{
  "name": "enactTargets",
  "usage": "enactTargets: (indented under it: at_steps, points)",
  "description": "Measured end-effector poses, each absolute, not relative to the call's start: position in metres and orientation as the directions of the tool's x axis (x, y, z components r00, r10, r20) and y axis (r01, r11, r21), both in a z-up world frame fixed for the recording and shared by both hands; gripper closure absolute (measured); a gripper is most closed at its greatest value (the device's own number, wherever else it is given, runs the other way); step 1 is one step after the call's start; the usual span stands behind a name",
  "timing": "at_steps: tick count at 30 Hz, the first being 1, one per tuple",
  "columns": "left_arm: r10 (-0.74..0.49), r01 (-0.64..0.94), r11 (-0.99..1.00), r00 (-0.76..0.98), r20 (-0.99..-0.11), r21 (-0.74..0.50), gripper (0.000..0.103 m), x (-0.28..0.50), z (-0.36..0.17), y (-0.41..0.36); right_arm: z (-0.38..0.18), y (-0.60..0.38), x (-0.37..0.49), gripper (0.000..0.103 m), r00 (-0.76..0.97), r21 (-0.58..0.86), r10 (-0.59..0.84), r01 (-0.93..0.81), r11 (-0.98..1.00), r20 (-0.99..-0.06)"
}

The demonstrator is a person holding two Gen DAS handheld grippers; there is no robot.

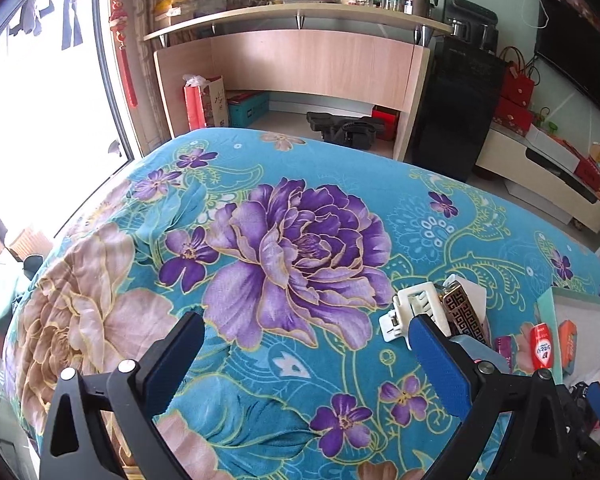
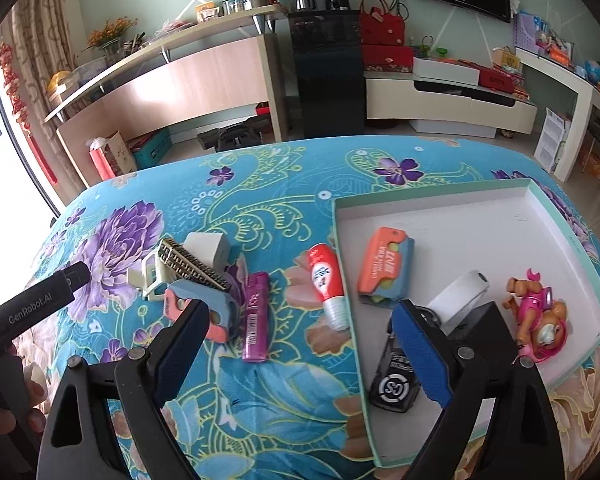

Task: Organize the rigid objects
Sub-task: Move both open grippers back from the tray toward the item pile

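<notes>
While my right gripper [image 2: 300, 356] hangs spread and empty, the purple lighter [image 2: 255, 316] lies at its 12 o'clock on the floral cloth [image 2: 284, 184]. Only this view shows the box [image 2: 440, 196] at 2 o'clock with its pink toy [image 2: 540, 316]. My left gripper [image 1: 304, 356] gapes empty, the white clip [image 1: 410, 312] at 1 o'clock.

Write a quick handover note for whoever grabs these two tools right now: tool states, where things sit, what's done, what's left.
Left tool: open, empty, over the floral cloth.
Right tool: open, empty, near the shallow white box.
In the box: orange-and-blue case, white roll, black container, pink toy dog.
Left on the cloth: red tube, purple lighter, and the cluster around the patterned bar.
</notes>
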State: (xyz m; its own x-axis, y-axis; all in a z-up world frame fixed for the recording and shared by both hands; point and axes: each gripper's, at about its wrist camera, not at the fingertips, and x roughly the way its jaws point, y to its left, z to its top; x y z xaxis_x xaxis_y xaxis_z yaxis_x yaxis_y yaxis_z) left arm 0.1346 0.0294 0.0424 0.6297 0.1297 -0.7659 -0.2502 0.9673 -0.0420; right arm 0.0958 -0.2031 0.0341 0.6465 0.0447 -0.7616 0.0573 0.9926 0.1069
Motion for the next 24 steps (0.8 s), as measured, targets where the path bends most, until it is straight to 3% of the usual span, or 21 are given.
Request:
enactTargets:
  at_steps: [12, 24]
  points:
    - [0.093, -0.249, 0.966, 0.576, -0.812, -0.066, 0.000, 0.143, 0.018, 0.034, 0.007, -0.162, 0.110, 0.010, 0.603, 0.081, 0.082, -0.030, 0.996, -0.793]
    - [0.103, -0.298, 0.952, 0.528, -0.843, -0.071, 0.000, 0.148, -0.002, 0.050, -0.004, -0.145, 0.127, 0.010, 0.605, 0.154, 0.132, -0.016, 0.988, -0.785]
